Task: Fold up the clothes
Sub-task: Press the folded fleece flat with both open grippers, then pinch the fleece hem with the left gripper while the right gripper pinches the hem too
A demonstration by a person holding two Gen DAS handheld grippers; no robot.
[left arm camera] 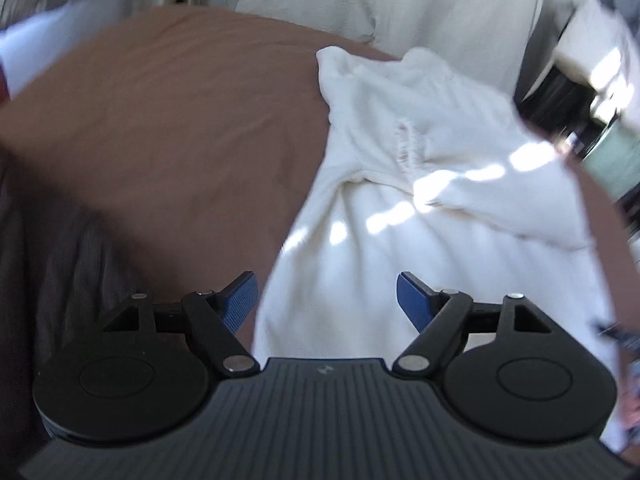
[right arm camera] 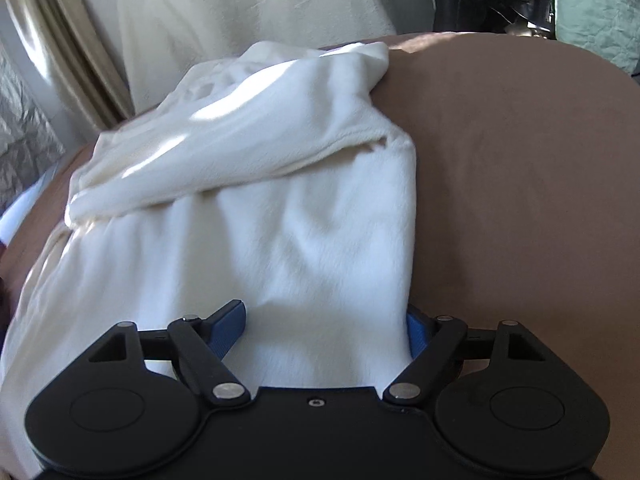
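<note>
Both claws gape wide with nothing gripped, and the white garment (right arm camera: 248, 216) on the brown bed (right arm camera: 520, 184) runs long toward 12 o'clock, its near edge between the right claw's (right arm camera: 326, 330) fingers, nearer than the left claw (left arm camera: 326, 300).

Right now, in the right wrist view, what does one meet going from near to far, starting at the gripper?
Right gripper with open jaws → white garment, its far part folded over → brown bed sheet edge → cream pillow.
</note>
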